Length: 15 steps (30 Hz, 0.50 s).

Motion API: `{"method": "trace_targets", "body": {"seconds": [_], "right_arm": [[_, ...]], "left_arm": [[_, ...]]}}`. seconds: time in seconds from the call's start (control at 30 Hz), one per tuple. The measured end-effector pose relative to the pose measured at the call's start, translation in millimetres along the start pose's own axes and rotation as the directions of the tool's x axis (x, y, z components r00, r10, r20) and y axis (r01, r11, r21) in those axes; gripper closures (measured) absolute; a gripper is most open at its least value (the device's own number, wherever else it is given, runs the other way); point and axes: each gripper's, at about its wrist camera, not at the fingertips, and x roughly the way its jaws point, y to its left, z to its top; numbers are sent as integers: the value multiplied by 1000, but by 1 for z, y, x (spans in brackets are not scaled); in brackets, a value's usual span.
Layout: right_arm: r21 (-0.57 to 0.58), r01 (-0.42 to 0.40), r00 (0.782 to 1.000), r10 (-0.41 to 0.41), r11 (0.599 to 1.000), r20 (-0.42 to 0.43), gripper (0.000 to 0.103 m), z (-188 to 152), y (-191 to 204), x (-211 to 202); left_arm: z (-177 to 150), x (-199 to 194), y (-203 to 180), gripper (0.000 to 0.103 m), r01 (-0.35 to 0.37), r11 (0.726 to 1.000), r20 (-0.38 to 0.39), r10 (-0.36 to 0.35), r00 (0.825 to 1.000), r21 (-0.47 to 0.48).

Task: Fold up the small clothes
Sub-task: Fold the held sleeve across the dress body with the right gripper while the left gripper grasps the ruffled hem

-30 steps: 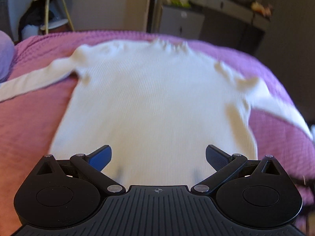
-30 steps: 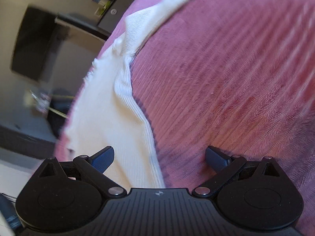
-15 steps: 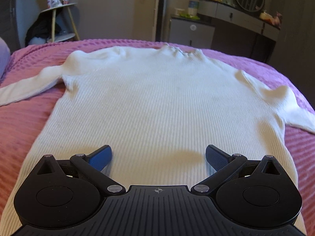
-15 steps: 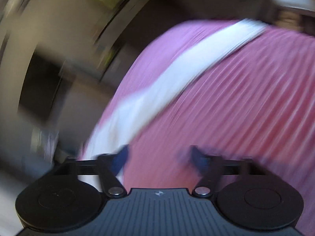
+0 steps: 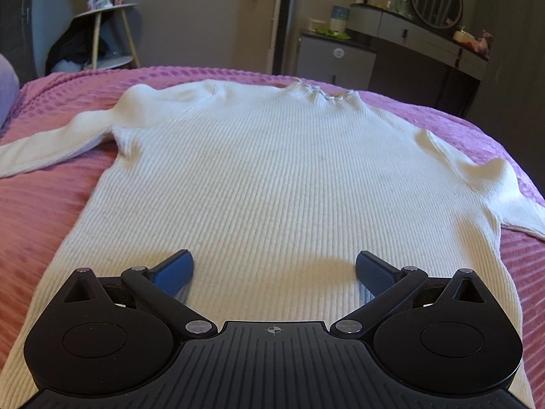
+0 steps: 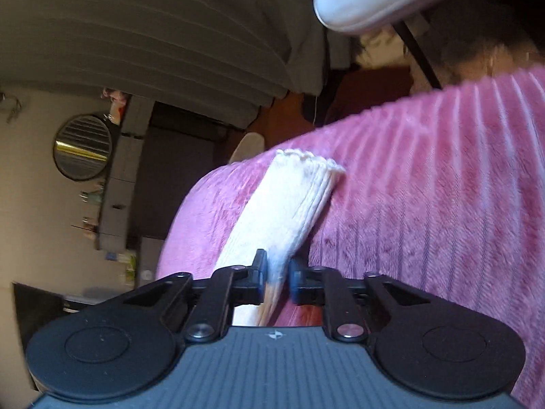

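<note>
A white ribbed sweater [image 5: 272, 187] lies flat, front up, on a pink bedspread [image 5: 51, 204], both sleeves spread out to the sides. My left gripper [image 5: 274, 266] hovers just above the sweater's lower middle, open, with nothing between its blue pads. In the right wrist view, my right gripper [image 6: 276, 272] is shut on the sweater's sleeve [image 6: 293, 204], pinching it a short way back from the frilled cuff [image 6: 308, 160]. The cuff end rests on the bedspread [image 6: 425, 204] near the bed's edge.
Beyond the bed stand a small round side table [image 5: 109, 30], a grey cabinet [image 5: 335, 58] and a dresser with a round mirror [image 5: 436, 0]. A lilac pillow [image 5: 6, 85] sits at the far left. The bed drops off just past the cuff.
My right gripper swept along the sleeve toward the cuff, rolled, and closed on the sleeve. My left gripper sank closer to the sweater's lower part and stayed open.
</note>
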Motion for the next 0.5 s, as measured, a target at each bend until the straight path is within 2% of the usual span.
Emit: {"method": "trace_targets", "body": {"seconds": [0.07,0.1,0.17,0.23,0.3,0.37,0.43,0.47,0.5], "right_arm": [[-145,43,999,-38,989,34,97,-3,20,-7],[-237,52,998,-41,970,51,97,-9,36,-11],[-420,33,998,-7,907,63,97,-30,72,-23],[-584,-16,998,49,812,41,97,-61,109,-34],[-713,-97,993,113,695,-26,97,-105,143,-46],[-784,-211,976,167,584,-138,97,-154,167,-56],[-801,-334,943,186,497,-278,96,-205,180,-60],[-803,-383,924,173,457,-342,95,-231,184,-61],[-799,-430,901,141,420,-411,90,-257,184,-59]], "left_arm": [[3,-2,5,0,-4,1000,4,4,1000,-23],[5,-3,8,0,-4,999,9,5,1000,-40],[8,-6,14,0,-3,997,16,5,1000,-74],[11,-6,21,0,-11,995,13,12,1000,-102],[13,-8,27,0,-5,992,7,6,1000,-125],[14,-10,33,0,7,989,13,-5,1000,-147],[16,-13,38,0,28,987,26,-24,999,-159],[17,-13,41,0,38,986,30,-34,999,-161],[17,-13,42,0,49,985,31,-45,999,-164]]}}
